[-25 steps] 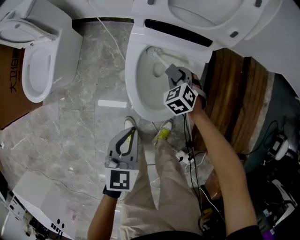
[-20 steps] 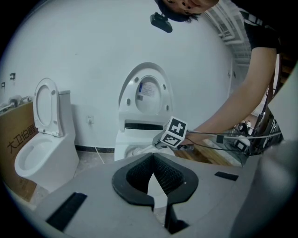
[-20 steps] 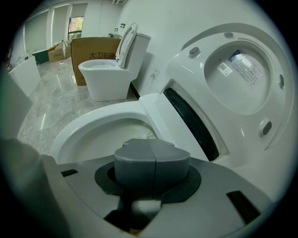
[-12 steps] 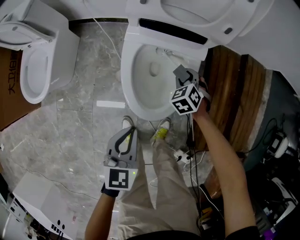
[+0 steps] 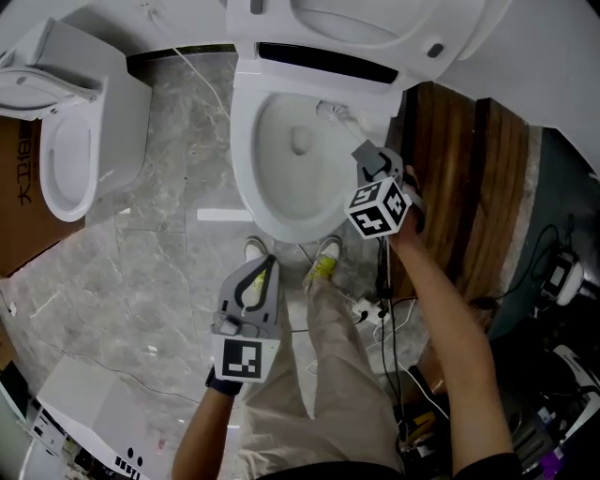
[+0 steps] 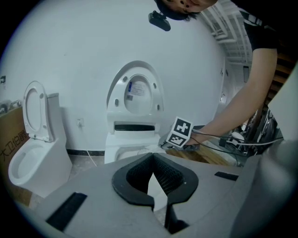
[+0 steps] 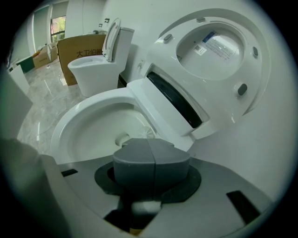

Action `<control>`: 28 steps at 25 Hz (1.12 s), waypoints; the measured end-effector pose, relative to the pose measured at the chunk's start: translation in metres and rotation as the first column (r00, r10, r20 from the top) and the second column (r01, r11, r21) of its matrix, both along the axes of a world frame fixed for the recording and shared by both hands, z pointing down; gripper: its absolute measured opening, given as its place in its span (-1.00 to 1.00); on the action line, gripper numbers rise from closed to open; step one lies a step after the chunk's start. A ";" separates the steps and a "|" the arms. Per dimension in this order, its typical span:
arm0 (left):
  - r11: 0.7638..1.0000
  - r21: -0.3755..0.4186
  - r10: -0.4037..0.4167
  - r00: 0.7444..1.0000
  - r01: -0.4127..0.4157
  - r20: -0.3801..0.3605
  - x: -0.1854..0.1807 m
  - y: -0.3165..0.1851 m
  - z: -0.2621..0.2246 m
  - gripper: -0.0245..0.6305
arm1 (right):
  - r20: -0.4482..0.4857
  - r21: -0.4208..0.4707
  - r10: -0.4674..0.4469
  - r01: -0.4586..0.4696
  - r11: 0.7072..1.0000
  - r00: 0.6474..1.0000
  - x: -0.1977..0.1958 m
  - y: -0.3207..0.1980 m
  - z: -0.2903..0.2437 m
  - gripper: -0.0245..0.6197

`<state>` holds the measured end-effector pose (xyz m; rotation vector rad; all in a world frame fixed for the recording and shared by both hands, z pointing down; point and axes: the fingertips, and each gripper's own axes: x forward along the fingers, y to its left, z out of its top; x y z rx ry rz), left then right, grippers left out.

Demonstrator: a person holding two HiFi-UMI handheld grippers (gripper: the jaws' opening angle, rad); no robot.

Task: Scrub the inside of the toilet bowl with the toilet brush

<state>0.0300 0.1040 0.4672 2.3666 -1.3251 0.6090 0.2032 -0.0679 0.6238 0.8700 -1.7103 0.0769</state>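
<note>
Second toilet (image 5: 111, 105) beside cardboard box (image 5: 15, 173)

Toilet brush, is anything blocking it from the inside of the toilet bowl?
Nothing visible does. The lid is up, and the toilet brush, held in the shut right gripper, has its bristles inside the toilet bowl, near the back.

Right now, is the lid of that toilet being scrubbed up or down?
Up: the lid stands raised behind the bowl, which lies open with the brush inside.
</note>
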 end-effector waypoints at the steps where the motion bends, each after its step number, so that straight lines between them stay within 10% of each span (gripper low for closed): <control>1: 1.000 0.001 0.005 1.000 -0.005 0.002 0.002 0.000 0.000 -0.87 | 0.003 -0.003 0.007 -0.007 1.000 1.000 0.004 0.003 0.000 -0.44; 18: 1.000 0.016 0.026 0.999 -0.026 -0.018 0.032 -0.008 -0.023 -0.87 | 0.176 -0.113 0.383 -0.368 0.923 0.907 0.057 0.073 -0.009 -0.44; 28: 1.000 -0.008 -0.002 0.999 0.001 -0.033 0.034 -0.004 -0.011 -0.87 | 0.100 -0.145 0.336 -0.321 0.936 0.936 0.046 0.109 -0.013 -0.43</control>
